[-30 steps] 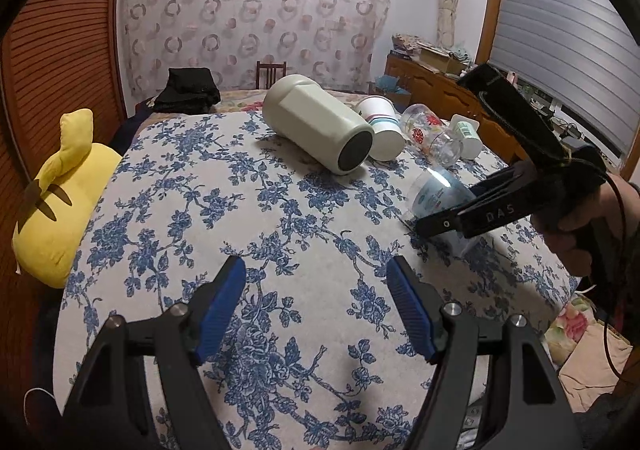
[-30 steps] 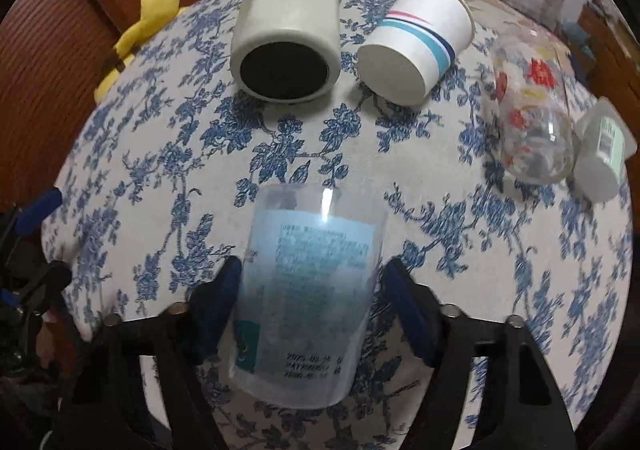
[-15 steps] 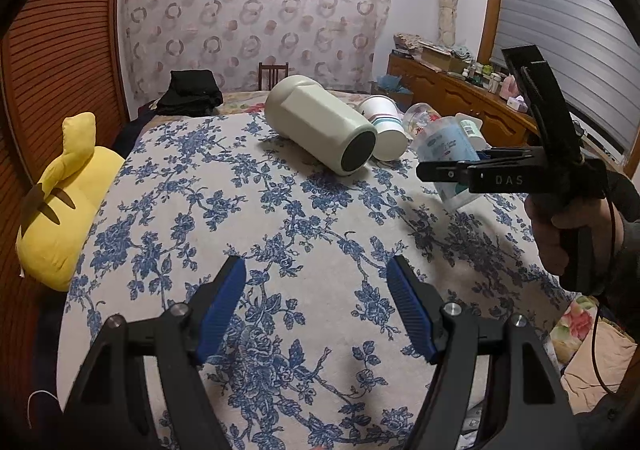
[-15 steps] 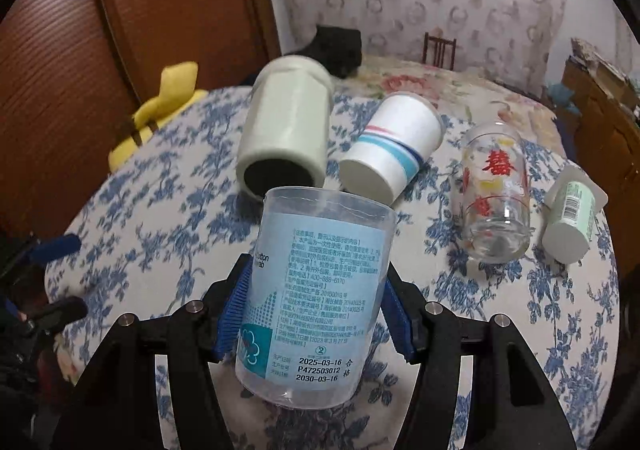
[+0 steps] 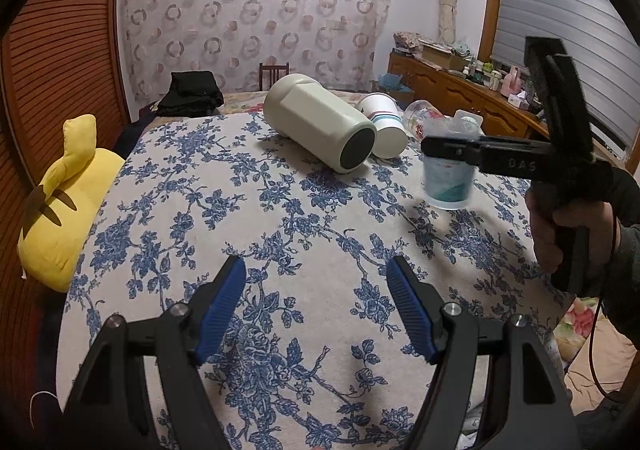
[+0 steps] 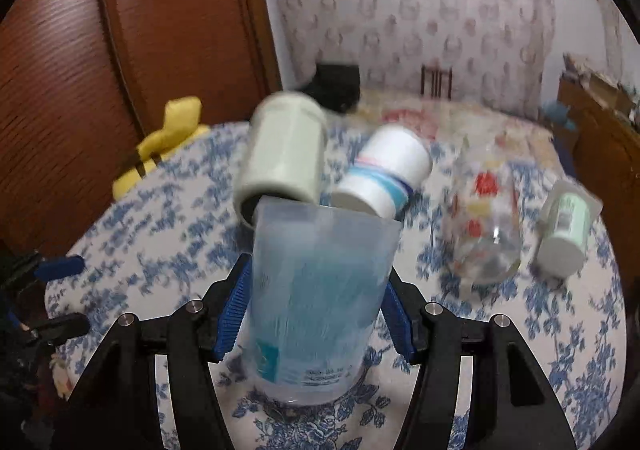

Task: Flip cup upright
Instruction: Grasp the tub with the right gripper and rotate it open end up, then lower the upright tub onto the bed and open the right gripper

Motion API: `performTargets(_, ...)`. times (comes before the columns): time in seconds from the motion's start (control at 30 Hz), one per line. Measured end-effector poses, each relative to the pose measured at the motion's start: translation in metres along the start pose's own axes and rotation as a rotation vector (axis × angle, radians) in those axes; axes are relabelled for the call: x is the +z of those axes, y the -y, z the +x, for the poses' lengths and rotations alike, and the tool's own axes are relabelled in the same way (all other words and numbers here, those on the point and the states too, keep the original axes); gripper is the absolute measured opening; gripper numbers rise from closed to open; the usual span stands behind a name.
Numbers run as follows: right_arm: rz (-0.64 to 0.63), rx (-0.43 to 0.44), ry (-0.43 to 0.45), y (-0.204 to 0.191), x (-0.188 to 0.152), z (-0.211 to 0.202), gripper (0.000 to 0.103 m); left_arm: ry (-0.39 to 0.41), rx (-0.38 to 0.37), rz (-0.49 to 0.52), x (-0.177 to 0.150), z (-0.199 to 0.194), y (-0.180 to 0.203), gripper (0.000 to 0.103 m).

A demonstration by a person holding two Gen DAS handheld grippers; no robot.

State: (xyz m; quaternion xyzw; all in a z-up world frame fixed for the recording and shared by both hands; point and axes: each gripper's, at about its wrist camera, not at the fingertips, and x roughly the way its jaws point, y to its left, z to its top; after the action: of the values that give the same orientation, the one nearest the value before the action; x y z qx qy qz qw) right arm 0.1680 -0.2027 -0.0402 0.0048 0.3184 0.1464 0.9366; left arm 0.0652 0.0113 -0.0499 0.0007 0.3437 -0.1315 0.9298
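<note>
My right gripper [image 6: 316, 298] is shut on a clear plastic cup with a pale blue label [image 6: 316, 306]. The cup stands nearly upright, mouth up, its base at or just above the floral tablecloth [image 6: 560, 334]. In the left wrist view the same cup [image 5: 447, 182] hangs in the right gripper [image 5: 444, 148] at the table's right side. My left gripper [image 5: 316, 310] is open and empty, low over the near part of the table.
Lying on their sides at the back of the table: a large pale green container [image 5: 320, 132], a white paper cup with stripes [image 5: 384, 126], a clear glass with red print [image 6: 484, 226], a small pale green bottle [image 6: 564, 230]. A yellow plush [image 5: 64, 194] sits left.
My right gripper closed on the lying cup, lifted it, turned it mouth up and brought it back down toward the cloth. My left gripper has stayed in place.
</note>
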Motion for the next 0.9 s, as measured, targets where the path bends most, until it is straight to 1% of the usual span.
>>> performTargets(0.07,-0.021,-0.030,0.010,-0.003,0.001,-0.002,0.063,0.000,-0.001,0.001,0.000,0.000,0.000,0.072)
performTargets(0.1,-0.035,-0.045,-0.001,-0.005,0.001,-0.001,0.063,0.000,-0.002,0.001,0.000,-0.001,0.000,0.072)
performTargets(0.13,-0.040,-0.043,-0.019,-0.006,0.000,0.002,0.062,0.000,-0.002,0.003,0.000,-0.001,0.001,0.072)
performTargets(0.17,-0.044,-0.038,-0.025,-0.007,-0.001,0.003,0.059,0.001,-0.002,0.005,0.000,-0.001,0.002,0.072)
performTargets(0.47,-0.081,-0.058,-0.033,-0.012,-0.001,0.005,0.059,0.003,-0.001,0.005,0.001,-0.001,0.002,0.072)
performTargets(0.53,-0.088,-0.065,-0.038,-0.016,-0.002,0.004,0.059,0.008,0.004,0.003,0.002,-0.002,0.003,0.072)
performTargets(0.77,-0.085,-0.034,-0.041,-0.034,-0.007,-0.003,0.059,0.036,0.043,-0.004,0.011,-0.001,0.002,0.072)
performTargets(0.9,-0.112,-0.058,-0.033,-0.041,-0.010,0.002,0.059,0.053,0.067,-0.015,0.015,0.001,-0.001,0.072)
